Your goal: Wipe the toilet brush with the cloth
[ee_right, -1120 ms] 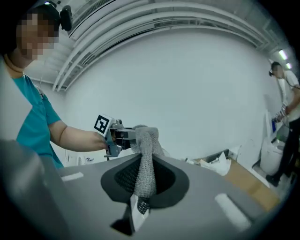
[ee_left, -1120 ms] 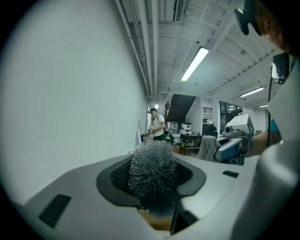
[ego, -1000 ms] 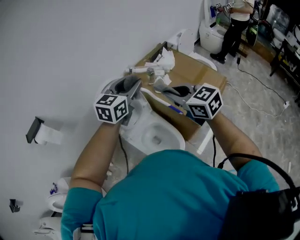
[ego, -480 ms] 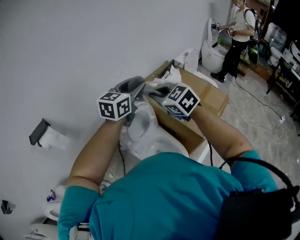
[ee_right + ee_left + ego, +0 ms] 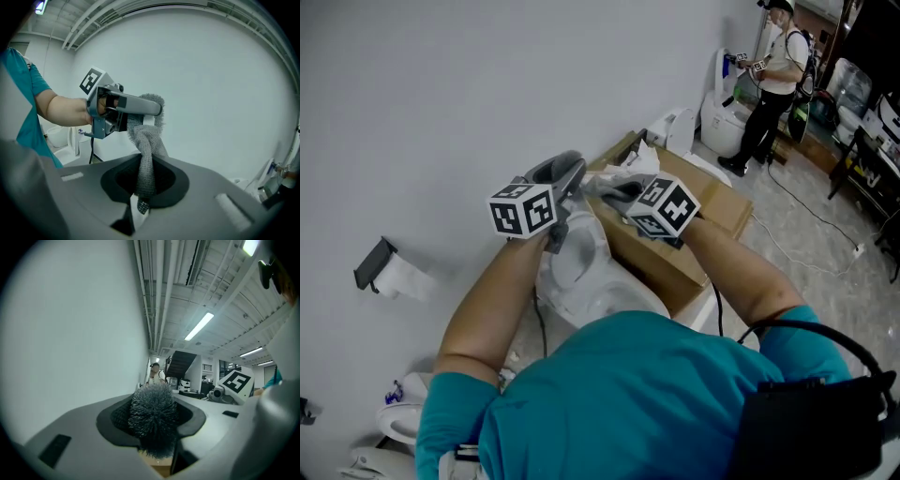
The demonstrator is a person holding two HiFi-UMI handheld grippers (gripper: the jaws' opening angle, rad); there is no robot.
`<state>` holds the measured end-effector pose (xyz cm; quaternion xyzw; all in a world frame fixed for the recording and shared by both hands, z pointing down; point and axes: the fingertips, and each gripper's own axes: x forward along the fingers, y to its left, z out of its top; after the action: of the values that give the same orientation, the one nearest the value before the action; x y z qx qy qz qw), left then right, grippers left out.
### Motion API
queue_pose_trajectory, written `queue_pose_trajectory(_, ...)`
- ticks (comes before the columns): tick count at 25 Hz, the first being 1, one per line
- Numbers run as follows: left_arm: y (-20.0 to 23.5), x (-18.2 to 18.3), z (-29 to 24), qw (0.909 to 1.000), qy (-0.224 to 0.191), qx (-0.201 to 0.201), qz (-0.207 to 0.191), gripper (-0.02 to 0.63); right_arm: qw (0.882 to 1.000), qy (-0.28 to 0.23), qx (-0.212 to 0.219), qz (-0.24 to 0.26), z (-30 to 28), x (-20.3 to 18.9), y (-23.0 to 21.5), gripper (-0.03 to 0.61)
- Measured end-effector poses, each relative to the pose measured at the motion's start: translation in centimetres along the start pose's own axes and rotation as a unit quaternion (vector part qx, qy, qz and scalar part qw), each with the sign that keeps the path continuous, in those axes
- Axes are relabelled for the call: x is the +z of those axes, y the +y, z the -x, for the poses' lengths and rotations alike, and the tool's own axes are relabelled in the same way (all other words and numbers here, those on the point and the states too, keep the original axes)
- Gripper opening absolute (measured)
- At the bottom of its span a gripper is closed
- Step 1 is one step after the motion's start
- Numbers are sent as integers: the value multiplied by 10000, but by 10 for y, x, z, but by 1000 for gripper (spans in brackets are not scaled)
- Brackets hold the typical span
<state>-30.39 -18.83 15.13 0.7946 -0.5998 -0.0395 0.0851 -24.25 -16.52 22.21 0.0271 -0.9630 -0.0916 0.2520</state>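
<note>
— Left claw (image 5: 567, 171) status?
— Clenched on the toilet brush (image 5: 153, 413), bristle head between its jaws, centre frame above the toilet (image 5: 581, 277). Right claw (image 5: 617, 190) grips the grey cloth (image 5: 144, 154), twisted up against the brush head.
— Progress?
— Wiping looks barely under way: cloth meets bristles, and most seems left to do.
— Any writing?
— None legible; only black-and-white square markers on both claws.

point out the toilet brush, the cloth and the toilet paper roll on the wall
toilet brush (image 5: 152, 416), left gripper view, on the middle of its bristle head
cloth (image 5: 145, 164), right gripper view, on the twisted strip
toilet paper roll (image 5: 401, 275), head view, on the hanging white paper
</note>
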Motion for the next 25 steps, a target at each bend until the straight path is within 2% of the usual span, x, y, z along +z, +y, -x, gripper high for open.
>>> queue_pose_trajectory(8, -8, 8, -4, 9999, -47, -70, -92, 175, 9992, -76, -68, -382, 12, -15, -13, 18)
queue_pose_trajectory(14, -12, 13, 1, 9998, -134, -110, -6, 175, 9978, -10, -167, -634, 20, -28, -20, 18)
queue_pose_trajectory(25, 3, 21, -2, 9994, -253, -51, 236, 175, 9980, 223, -193, -566, 20, -43, -27, 18)
